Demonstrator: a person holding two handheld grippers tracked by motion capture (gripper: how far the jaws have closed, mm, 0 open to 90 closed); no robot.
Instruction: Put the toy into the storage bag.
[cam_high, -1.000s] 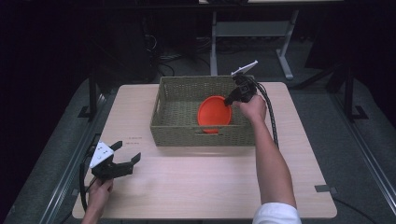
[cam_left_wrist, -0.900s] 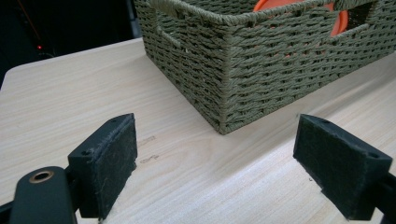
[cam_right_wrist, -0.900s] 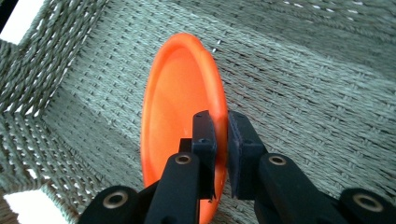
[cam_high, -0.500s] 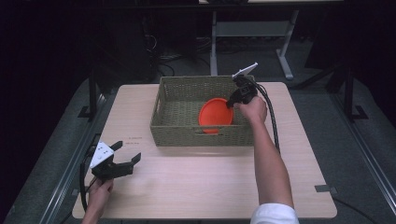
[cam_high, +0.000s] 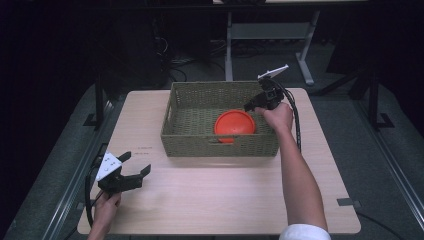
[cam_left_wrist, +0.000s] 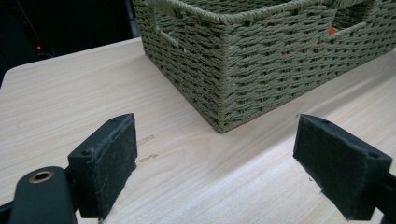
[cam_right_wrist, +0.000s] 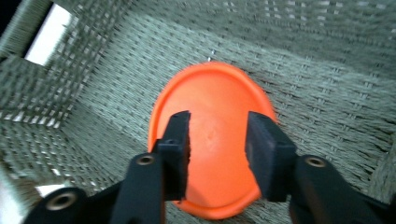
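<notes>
Nearest the person, at the table's (cam_high: 210, 200) front left corner: left gripper (cam_high: 134, 175), held low over pale wood-grain laminate, black jaws spread wide with nothing between them. Seen along the left gripper view (cam_left_wrist: 215, 163), two blocky pads faced with dark, felt-like fabric, matte and slightly fuzzy at the edges, a brass-ringed screw hole in the black arm beside the left pad. A white plate on top of the gripper, a black cable looping off the table edge.

Beyond that, a broad stretch of smooth light wood, faint grain lines running across.

Mid-table: rectangular woven basket (cam_high: 220, 145), olive-green cord in a tight, ribbed weave, thick braided rim, slot handles cut into the short walls. Close up in the left gripper view (cam_left_wrist: 261, 70), coarse twisted strands, a rounded corner, glimpses of orange through the gaps.

Inside the basket, toward its right half: orange plate (cam_high: 234, 123), round, smooth glossy plastic with a raised lip, lying on the woven floor.

Farther still, above the basket's right rear corner: right gripper (cam_high: 252, 105), angled down into the basket, grey three-cornered plate on top, thick cable trailing back along the forearm. Jaws just parting, partly open, hovering over the plate (cam_right_wrist: 212, 140) with pads clear of it, no grip on anything (cam_right_wrist: 217, 149).

Behind the table, dark floor and grey metal stand legs.
</notes>
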